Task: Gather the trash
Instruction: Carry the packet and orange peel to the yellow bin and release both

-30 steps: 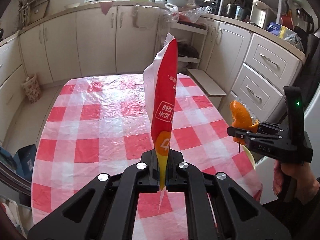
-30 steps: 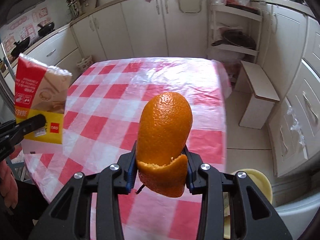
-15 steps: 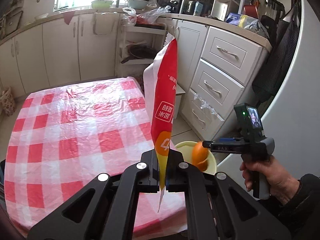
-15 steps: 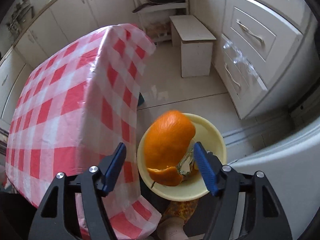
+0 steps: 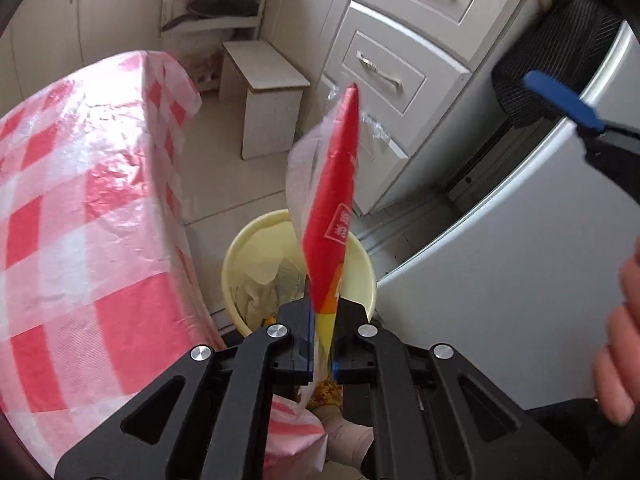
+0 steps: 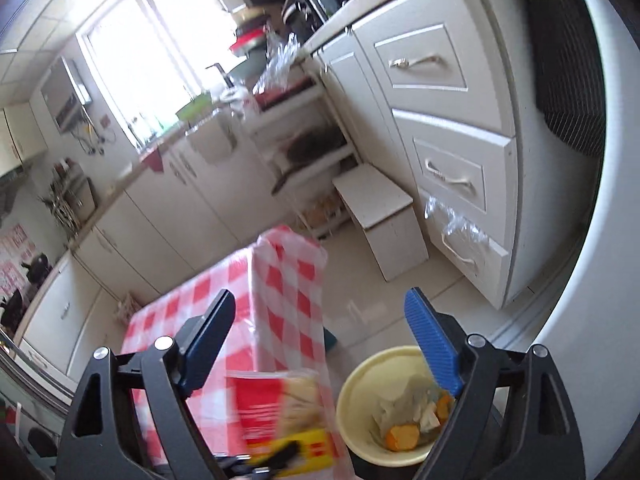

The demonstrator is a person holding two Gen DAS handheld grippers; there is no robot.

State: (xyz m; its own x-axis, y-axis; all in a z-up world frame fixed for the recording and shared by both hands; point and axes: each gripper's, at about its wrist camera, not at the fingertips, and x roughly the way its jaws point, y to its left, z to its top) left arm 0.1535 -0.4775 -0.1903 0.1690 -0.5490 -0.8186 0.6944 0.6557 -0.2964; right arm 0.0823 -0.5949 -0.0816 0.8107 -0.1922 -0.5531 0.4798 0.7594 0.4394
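The left tool (image 5: 323, 320) is clenched on the bottom corner of a red and yellow snack bag (image 5: 334, 204); the bag sticks up and leans a bit to the right, w/ its clear back side facing left; its jaws are starting to open a tiny bit, but the pads still pinch the bag; the bag hangs right over the yellow bin (image 5: 256, 240) on the floor, next to the tabletop (image 5: 80, 200) w/ the red and white check cloth; crumpled paper sits inside the bin

The right tool (image 6: 320, 344) is let go, jaws spreading wide, nothing between them; its blue pads (image 6: 434, 344) stand well apart; below it, in the right wrist view, the bin (image 6: 360, 384) holds orange peel (image 6: 402, 436) and paper scraps; the snack bag (image 6: 280, 420) shows blurry at the bottom, just beside the bin rim

A white stool (image 5: 264, 92) and white drawers (image 5: 384, 72) stand past the bin; a hand (image 5: 620, 344) shows at the right edge of the left wrist view
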